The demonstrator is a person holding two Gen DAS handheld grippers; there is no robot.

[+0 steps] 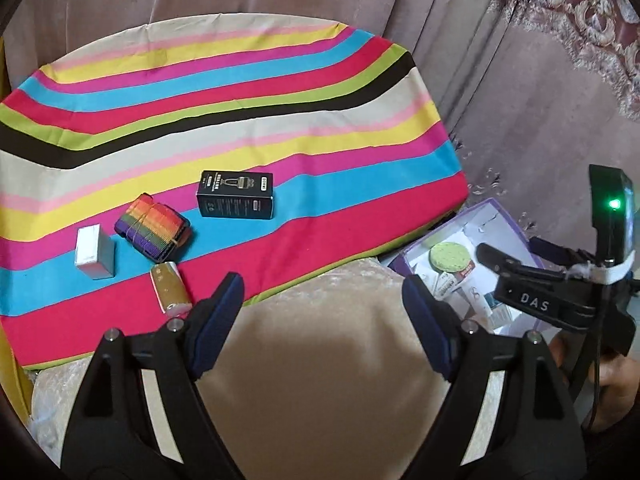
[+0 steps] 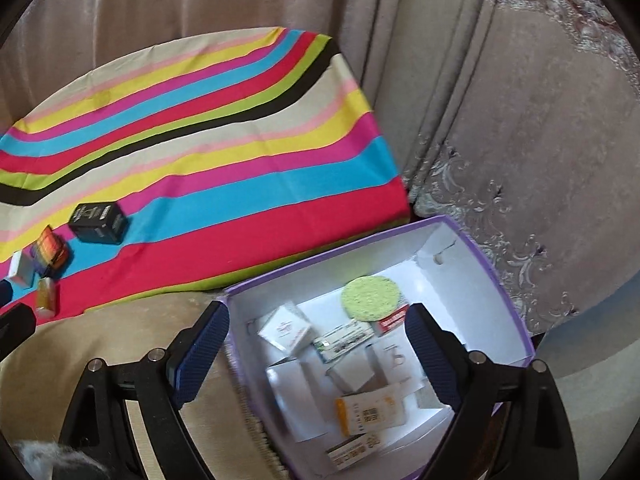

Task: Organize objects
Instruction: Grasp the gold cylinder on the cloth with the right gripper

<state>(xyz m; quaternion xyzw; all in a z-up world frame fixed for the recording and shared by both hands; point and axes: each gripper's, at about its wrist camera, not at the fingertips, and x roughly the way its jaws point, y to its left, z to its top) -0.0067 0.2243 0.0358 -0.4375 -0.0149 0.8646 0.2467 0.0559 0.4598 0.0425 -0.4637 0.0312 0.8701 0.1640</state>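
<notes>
A: Four small items are left on the striped cloth [image 1: 280,92]: a black carton [image 1: 235,195], a rainbow-banded bundle [image 1: 153,227], a white box [image 1: 93,253] and a gold-foil packet [image 1: 170,289]. They are judged light. The cartons are thin card, stiff enough for a pinch across the two long sides but easily dented. The bundle looks softer and should be taken across its middle. The foil packet may prove slippery and is best held across its narrow width.

B: And the grippers?

A: The left hand-held gripper [image 1: 322,322] is held wide open with nothing between its pads, over the beige cushion [image 1: 320,360] just short of the cloth. The right hand-held gripper [image 2: 316,354] is equally spread and empty, above the purple-rimmed box [image 2: 472,240].

B: What is shown by one view only?

A: The box's contents are laid out plainly in the right wrist view: a green round sponge [image 2: 368,294] and several white and orange cartons. In the left view the box is mostly hidden behind the other tool, but the four loose items are seen closer and sharper.
</notes>
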